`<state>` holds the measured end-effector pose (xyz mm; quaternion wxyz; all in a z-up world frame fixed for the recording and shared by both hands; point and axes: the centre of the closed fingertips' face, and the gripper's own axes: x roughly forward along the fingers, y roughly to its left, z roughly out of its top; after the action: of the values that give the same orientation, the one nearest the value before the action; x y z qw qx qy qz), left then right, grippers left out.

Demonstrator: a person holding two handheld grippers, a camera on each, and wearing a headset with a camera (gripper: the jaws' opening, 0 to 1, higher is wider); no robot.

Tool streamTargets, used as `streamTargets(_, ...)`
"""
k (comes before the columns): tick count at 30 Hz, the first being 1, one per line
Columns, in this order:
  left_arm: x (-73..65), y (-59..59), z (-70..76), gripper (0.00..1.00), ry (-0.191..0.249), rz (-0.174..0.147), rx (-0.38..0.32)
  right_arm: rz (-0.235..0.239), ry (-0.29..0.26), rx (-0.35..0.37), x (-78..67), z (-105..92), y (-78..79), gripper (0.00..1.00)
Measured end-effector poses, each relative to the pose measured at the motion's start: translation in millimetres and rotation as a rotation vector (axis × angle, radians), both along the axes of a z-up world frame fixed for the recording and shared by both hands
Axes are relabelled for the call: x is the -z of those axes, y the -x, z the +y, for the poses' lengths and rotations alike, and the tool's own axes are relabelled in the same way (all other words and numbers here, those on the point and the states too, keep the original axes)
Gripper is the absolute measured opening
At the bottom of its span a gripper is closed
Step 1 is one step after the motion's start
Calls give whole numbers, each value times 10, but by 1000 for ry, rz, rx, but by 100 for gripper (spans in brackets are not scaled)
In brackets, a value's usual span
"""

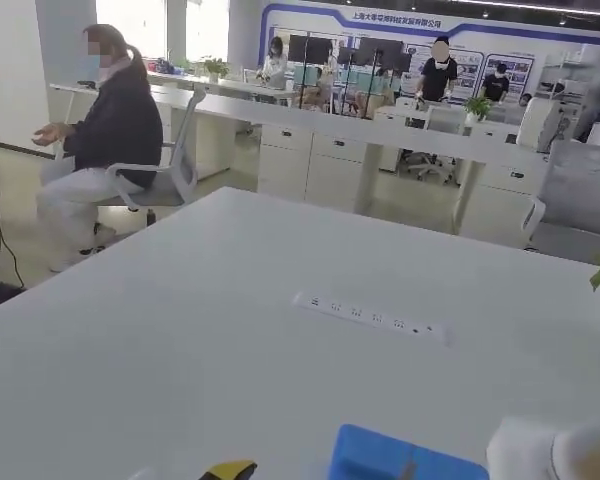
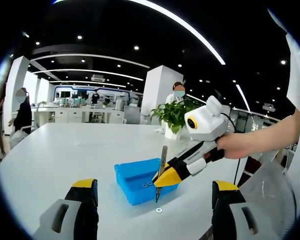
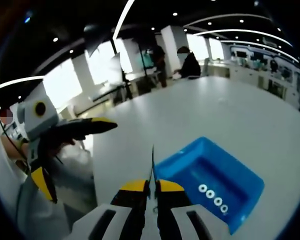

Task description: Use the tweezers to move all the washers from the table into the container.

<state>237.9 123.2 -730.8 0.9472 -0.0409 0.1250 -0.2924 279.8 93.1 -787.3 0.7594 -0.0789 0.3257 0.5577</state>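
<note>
Jaws of the right gripper are pressed together on thin metal tweezers; jaws of the left gripper stand wide apart. One flat ring washer lies on the white table, lower centre of the left gripper view, just below the tweezer tip; contact cannot be confirmed. Four washers sit in a row inside the blue rectangular container. The head view's bottom edge cuts the container off.

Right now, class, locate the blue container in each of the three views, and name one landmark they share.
Head view: the blue container sits at the bottom edge, right of centre.
Left gripper view: the container is at centre, slightly low.
Right gripper view: lower right, washers inside.
Shared landmark: the white table.
</note>
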Motion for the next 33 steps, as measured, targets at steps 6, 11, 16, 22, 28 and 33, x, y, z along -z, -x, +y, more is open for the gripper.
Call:
streamTargets(6, 6, -1, 0, 97, -1, 2, 0, 25, 28, 2, 161, -32, 38, 4)
streamTargets(11, 14, -5, 3, 97, -4, 5, -1, 38, 45, 7, 256, -52, 42, 4)
streamTargets(16, 21, -6, 3, 97, -6, 7, -1, 34, 64, -6, 295, -49, 68, 4)
streamTargets(22, 26, -6, 9, 96, -11, 8, -4, 16, 75, -27, 312, -21, 111, 4)
streamTargets(28, 33, -2, 7, 96, -16, 10, -2, -46, 106, -59, 313, -28, 120, 4)
streamTargets(33, 34, -2, 9, 96, -19, 10, -2, -48, 98, -44, 313, -46, 96, 4)
